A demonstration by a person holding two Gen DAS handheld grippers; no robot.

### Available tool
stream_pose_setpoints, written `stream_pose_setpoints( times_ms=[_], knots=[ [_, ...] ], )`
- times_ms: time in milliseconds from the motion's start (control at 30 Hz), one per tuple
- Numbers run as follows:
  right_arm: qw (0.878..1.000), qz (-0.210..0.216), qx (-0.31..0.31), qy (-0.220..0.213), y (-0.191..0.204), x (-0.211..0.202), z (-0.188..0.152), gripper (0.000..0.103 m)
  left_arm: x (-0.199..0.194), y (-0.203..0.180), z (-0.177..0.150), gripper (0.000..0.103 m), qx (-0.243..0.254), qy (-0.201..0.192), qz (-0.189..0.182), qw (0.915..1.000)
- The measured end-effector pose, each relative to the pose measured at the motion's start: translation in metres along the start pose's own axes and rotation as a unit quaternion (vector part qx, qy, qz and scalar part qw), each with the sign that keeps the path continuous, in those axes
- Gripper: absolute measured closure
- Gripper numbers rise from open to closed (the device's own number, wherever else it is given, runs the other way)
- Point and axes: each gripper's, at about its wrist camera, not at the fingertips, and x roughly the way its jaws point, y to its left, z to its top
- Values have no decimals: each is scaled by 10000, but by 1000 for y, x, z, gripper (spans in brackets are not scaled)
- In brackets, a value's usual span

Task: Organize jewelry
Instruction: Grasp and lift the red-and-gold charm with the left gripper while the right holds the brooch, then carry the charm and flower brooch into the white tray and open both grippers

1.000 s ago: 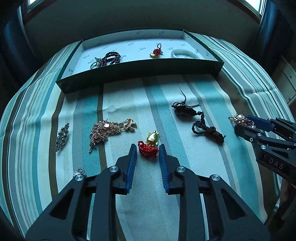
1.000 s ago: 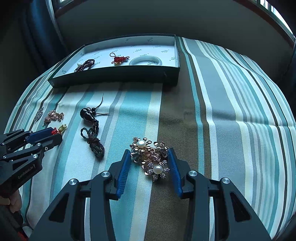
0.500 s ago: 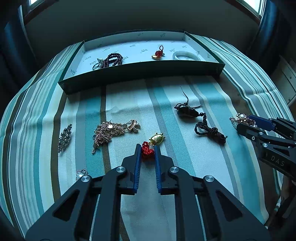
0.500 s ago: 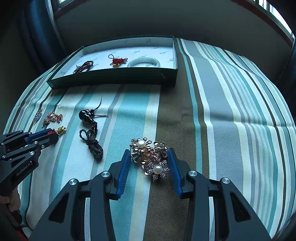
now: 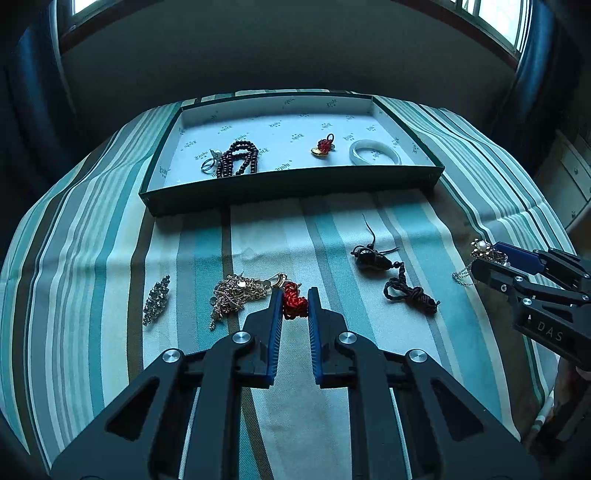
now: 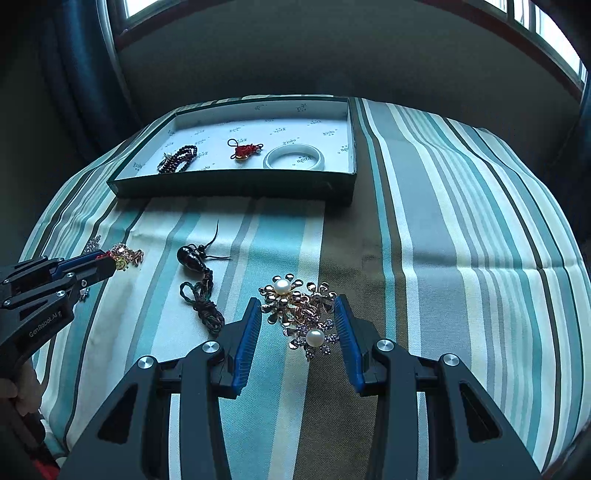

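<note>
While the left claw (image 5: 294, 295) clamps it, the red knotted charm (image 5: 294, 305) lies lengthwise between the pads.

A striped tablecloth (image 5: 110, 258) in teal, white, grey and olive-brown bands is spread over the whole work surface, draped down at the edges and lightly creased. Behind it a dark wall (image 5: 295, 48) is seen, topped by bright window panes (image 6: 535, 26) and flanked by dark blue curtains (image 6: 85, 74) at both sides. A pale drawer unit (image 5: 569, 173) with small knobs is glimpsed at the right edge of the left wrist view.
</note>
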Motion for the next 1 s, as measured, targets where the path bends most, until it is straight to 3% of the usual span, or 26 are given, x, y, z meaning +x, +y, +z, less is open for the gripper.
stream_pose_setpoints(
  times_ms=[467,1000],
  knots=[
    [9982,165,-86,-572,12,-25,44,62,-22,9,37,90,-82,-477,-103,9988],
    [9921,163,-126,-1236,5,-3,140,62,3,15,137,90,-62,-1066,-43,9943]
  ],
)
